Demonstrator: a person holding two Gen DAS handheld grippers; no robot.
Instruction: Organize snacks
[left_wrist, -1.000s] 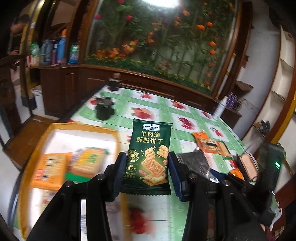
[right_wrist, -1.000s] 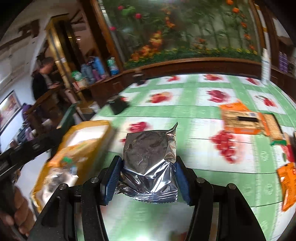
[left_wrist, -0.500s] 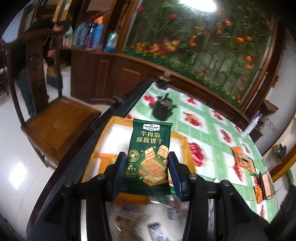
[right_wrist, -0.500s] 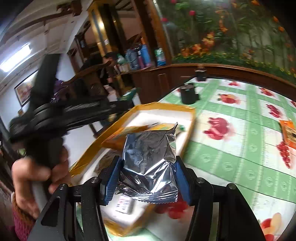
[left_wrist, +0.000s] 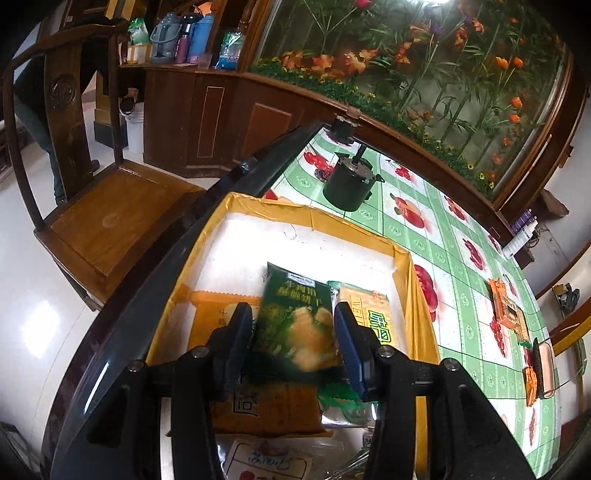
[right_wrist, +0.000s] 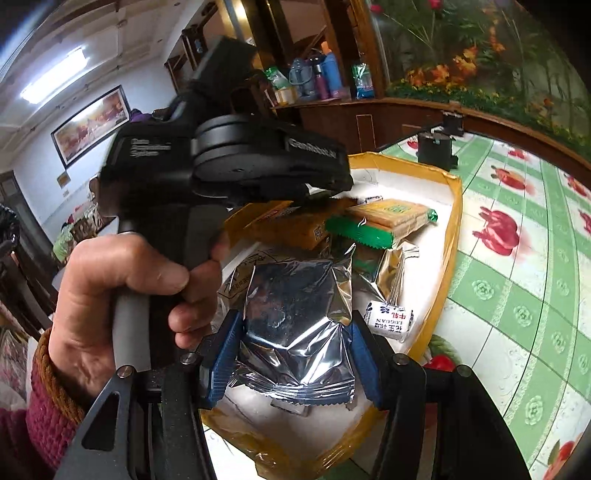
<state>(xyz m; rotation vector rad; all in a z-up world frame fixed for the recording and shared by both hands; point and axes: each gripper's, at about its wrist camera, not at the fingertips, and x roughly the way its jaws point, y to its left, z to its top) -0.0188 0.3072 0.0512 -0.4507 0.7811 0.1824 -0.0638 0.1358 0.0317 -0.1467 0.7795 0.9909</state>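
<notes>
My left gripper (left_wrist: 293, 332) is shut on a dark green cracker packet (left_wrist: 295, 317), which sits tilted and blurred between the pads, low over a yellow-rimmed white tray (left_wrist: 314, 218). My right gripper (right_wrist: 295, 343) is shut on a crinkled silver foil packet (right_wrist: 295, 317) above the near part of the same tray (right_wrist: 456, 206). In the right wrist view a hand (right_wrist: 122, 295) holds the left gripper's black body (right_wrist: 236, 162) over the tray's far left. Orange packets (left_wrist: 218, 314), a yellow and green wafer packet (right_wrist: 388, 218) and a small white sweet (right_wrist: 391, 319) lie in the tray.
The tray sits at the table's dark left edge (left_wrist: 166, 277), with a wooden chair (left_wrist: 110, 210) just beyond it. A black pot (left_wrist: 349, 184) stands behind the tray on the green fruit-patterned cloth. More orange packets (left_wrist: 504, 310) lie far right on the table.
Both grippers have swung left from over the tablecloth to over the tray and sunk lower, each keeping its packet. The green packet has tilted in the left jaws.
</notes>
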